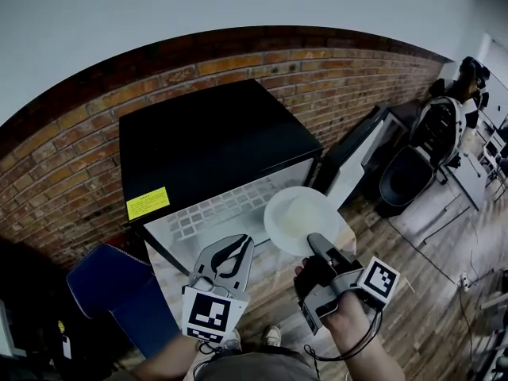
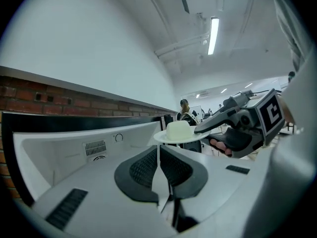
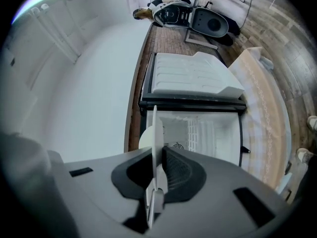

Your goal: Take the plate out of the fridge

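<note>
Gripping the plate (image 3: 154, 133) by its near rim, the right gripper (image 3: 157, 180) had its jaws narrowed onto the thin edge, which stood edge-on between the pads. The left gripper (image 2: 159, 168) had its jaws together with nothing between them.

The plate carried a pale domed lump (image 2: 178, 129) (its nature could not be told). It hung level just outside the open front of the fridge (image 1: 206, 141), apparently clear of it, with the door (image 1: 355, 161) standing wide.

Judged step: withdrawal all but complete. The next move would call for keeping the plate level while carrying it away.

A yellow label (image 1: 148, 202) sat at the front left corner of the fridge top; its print was too small to read.
</note>
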